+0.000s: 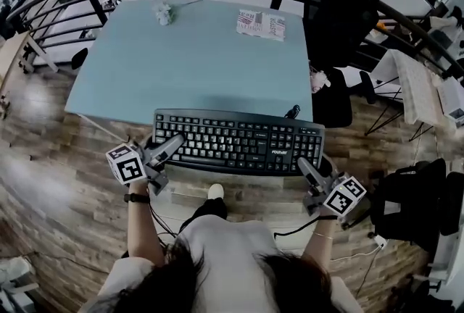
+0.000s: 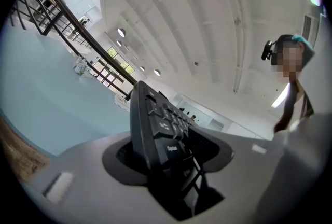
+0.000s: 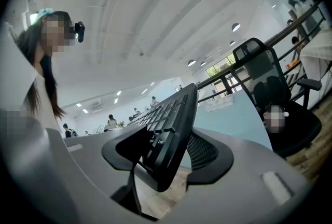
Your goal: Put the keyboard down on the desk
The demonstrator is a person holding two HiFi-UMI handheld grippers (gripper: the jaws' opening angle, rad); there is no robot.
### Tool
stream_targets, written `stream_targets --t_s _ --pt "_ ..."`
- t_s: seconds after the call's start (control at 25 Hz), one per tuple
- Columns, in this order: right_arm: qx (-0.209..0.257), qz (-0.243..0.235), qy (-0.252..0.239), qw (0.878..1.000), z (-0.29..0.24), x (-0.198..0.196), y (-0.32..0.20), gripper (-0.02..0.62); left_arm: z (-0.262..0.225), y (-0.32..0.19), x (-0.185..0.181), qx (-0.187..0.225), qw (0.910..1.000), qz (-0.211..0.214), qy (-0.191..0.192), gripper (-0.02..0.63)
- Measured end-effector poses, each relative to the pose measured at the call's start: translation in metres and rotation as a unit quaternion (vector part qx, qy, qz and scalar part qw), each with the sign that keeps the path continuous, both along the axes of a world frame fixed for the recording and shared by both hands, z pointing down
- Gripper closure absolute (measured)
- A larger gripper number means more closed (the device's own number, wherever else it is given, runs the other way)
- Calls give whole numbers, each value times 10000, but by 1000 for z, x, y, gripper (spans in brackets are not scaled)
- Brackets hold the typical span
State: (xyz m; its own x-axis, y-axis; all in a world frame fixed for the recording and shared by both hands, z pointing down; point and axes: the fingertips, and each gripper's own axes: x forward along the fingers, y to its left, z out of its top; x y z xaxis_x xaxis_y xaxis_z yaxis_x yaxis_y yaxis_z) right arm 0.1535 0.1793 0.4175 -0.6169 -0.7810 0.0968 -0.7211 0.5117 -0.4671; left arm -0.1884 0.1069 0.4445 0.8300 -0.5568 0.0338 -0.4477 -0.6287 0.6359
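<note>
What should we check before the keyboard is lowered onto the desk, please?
1. Left gripper clamped on the keyboard: ok.
2. Right gripper clamped on its other end: ok.
3. Keyboard level, keys up: ok.
4. Desk bare ahead of it: ok; wad and packet lie at the far edge.
5. Keyboard fully over the desk: not ok; it seems to hang at the near edge.
6. Height above the desk: cannot tell.
</note>
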Motion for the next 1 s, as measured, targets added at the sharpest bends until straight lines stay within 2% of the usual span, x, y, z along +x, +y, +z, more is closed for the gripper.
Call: stream_targets --t_s 0.32,0.76,0.84,1.0 --pt "-225 257 32 9994 12 -16 -56 379 17 -71 -11 -235 9994 237 21 325" --pt "-358 393 47 9986 23 -11 -63 376 30 -83 -5 -362 9988 334 -13 325" --pt "-346 368 43 9987 23 -3 -80 376 30 -99 3 -346 9989 317 -17 325" --pt "-303 305 16 9991 20 27 -147 376 25 -162 31 -317 9992 240 -35 325"
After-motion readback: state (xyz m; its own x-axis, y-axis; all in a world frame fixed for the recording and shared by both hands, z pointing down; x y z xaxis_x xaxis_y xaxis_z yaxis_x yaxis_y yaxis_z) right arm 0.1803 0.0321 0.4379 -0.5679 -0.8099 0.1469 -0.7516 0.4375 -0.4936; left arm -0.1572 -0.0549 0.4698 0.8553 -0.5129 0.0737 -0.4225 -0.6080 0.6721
